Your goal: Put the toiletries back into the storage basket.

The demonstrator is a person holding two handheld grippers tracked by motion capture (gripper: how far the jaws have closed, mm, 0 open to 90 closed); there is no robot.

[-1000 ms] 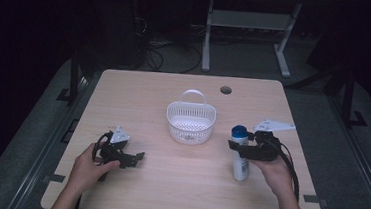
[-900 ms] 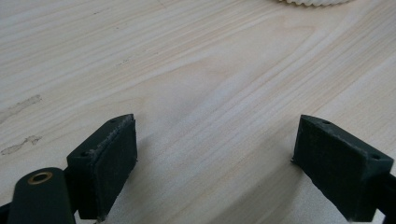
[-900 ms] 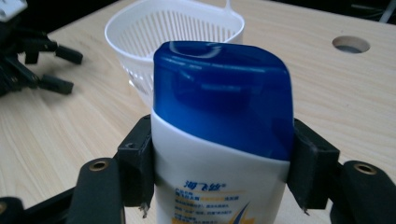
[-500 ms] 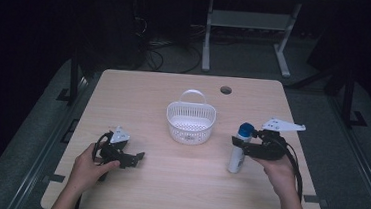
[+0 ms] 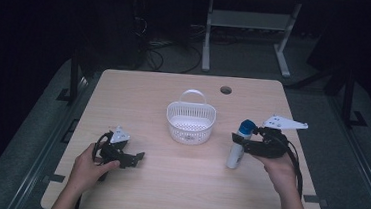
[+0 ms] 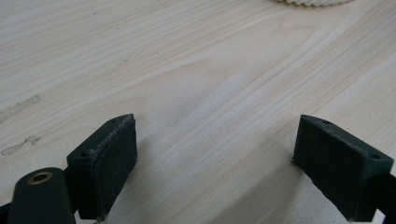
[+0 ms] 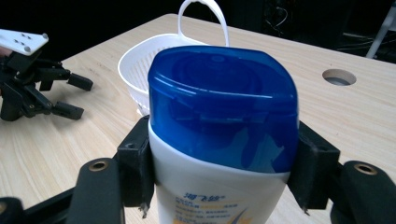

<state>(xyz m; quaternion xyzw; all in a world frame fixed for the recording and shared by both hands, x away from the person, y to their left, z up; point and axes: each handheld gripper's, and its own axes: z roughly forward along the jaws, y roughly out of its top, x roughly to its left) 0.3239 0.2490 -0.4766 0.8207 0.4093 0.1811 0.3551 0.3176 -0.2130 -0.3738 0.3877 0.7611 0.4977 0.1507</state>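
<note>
Right gripper [image 5: 238, 139] clamped on the bottle [image 5: 236, 149] just below its blue cap [image 7: 224, 112], bottle upright, base seemingly touching the table [image 5: 166, 193], though hard to tell. Basket [image 5: 190, 121] sits just beyond the bottle, toward the left gripper [image 5: 136, 158], which rests on the table, jaws apart, nothing between.

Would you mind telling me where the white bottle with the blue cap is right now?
In the high view, the bottle stands upright at the table's right side, gripped just below its cap by the right gripper, right of the white basket.
</note>
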